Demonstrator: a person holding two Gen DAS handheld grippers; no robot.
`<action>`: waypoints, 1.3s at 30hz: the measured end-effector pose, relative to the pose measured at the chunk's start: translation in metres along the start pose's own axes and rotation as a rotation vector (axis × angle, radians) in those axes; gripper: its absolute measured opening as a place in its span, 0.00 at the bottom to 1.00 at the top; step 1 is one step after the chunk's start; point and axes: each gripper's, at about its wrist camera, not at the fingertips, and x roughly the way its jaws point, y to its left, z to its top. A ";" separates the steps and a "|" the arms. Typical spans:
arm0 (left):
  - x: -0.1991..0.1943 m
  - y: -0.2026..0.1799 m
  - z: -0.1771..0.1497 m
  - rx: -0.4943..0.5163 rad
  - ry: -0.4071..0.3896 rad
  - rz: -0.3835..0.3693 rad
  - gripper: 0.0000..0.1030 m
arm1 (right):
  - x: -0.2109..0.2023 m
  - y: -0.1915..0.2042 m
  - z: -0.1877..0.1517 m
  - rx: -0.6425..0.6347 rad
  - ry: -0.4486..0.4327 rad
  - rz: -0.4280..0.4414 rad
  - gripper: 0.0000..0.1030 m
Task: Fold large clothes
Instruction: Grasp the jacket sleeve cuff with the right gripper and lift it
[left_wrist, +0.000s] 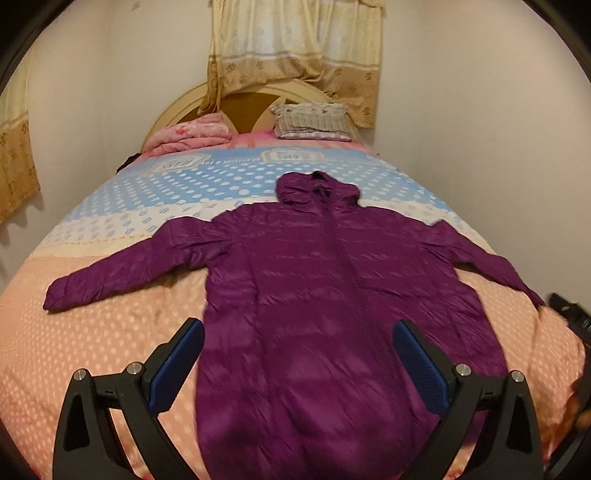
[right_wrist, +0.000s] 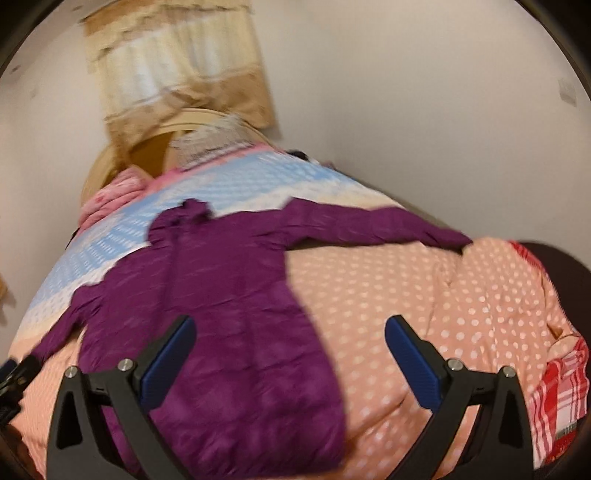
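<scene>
A purple hooded puffer jacket (left_wrist: 325, 295) lies flat and spread out on the bed, front up, hood toward the headboard, both sleeves stretched out sideways. My left gripper (left_wrist: 299, 332) is open and empty, hovering above the jacket's lower body near the hem. In the right wrist view the jacket (right_wrist: 229, 314) lies to the left and its right sleeve (right_wrist: 369, 225) reaches across the bedspread. My right gripper (right_wrist: 290, 332) is open and empty, above the jacket's right hem edge and the bedspread beside it. That view is blurred.
The bed has a peach polka-dot and blue dotted bedspread (left_wrist: 92, 350). A folded pink blanket (left_wrist: 192, 138) and a pillow (left_wrist: 314, 120) lie by the headboard. A red plaid cloth (right_wrist: 557, 387) hangs at the bed's right edge. Walls close in on both sides.
</scene>
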 end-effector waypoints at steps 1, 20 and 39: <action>0.009 0.005 0.007 -0.003 -0.002 0.009 0.99 | 0.012 -0.018 0.010 0.041 0.007 -0.020 0.96; 0.220 0.049 0.024 0.031 0.060 0.168 0.99 | 0.210 -0.229 0.089 0.666 0.265 -0.328 0.74; 0.240 0.070 0.015 -0.108 0.222 0.108 0.99 | 0.166 -0.166 0.155 0.301 -0.061 -0.381 0.08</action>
